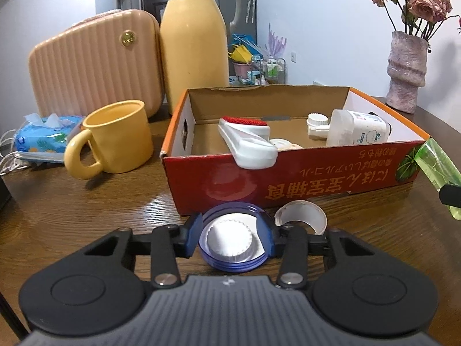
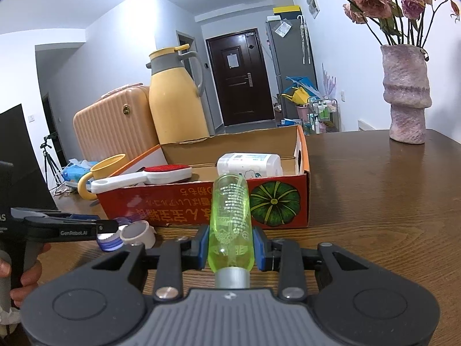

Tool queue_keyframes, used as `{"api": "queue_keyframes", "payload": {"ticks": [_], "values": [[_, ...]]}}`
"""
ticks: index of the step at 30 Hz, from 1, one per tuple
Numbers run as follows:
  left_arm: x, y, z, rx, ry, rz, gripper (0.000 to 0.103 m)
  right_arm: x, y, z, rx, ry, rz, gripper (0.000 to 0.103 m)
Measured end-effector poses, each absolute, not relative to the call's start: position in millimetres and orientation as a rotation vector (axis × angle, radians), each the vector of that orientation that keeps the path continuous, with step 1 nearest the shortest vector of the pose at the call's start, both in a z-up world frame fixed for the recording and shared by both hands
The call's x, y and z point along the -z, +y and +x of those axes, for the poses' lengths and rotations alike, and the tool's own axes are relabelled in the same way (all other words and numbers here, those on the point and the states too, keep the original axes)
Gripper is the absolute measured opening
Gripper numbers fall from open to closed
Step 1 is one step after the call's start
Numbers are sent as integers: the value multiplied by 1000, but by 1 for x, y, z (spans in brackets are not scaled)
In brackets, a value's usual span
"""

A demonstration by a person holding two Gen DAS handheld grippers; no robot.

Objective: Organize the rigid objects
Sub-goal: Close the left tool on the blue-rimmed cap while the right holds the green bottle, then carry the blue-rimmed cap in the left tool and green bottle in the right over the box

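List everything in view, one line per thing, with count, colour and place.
cardboard box: one, red outside, open, mid-table
lint brush: one, white with red pad, in box, handle over the near rim
white bottle: one, lying in box
round lid: one, blue-rimmed with white centre, on table before box
tape roll: one, white, beside lid
green bottle: one, clear green
mug: one, yellow, left of box
thermos jug: one, yellow, behind box
case: one, peach, ribbed
tissue pack: one, blue
vase: one, pink, dried roses
table: one, dark wood
left gripper: closed around lid
right gripper: shut on green bottle
hand: one, holding left gripper
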State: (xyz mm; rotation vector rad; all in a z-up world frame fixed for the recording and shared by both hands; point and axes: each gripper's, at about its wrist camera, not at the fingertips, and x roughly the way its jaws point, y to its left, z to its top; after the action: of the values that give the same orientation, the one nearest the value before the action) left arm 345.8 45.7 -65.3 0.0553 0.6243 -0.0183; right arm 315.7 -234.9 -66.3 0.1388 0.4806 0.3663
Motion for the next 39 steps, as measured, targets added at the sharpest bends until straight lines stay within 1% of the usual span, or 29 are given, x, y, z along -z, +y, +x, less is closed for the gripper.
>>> {"api": "queue_keyframes", "payload": {"ticks": [8,15,17,27,39], "values": [[69,51,352,56,655,34,44,68,-237,317,-358,488,149,30],[75,47,356,65,685,55,41,69,-237,318,-359,489,154,30],[77,46,355,65,685,66,38,69,-237,318,-359,490,154,30],[70,45,345,55,641,61,38,68,-237,317,-357,479,155,30],[47,49,323,38,555,1,37,63,-238,315,-343,455,163,30]]}}
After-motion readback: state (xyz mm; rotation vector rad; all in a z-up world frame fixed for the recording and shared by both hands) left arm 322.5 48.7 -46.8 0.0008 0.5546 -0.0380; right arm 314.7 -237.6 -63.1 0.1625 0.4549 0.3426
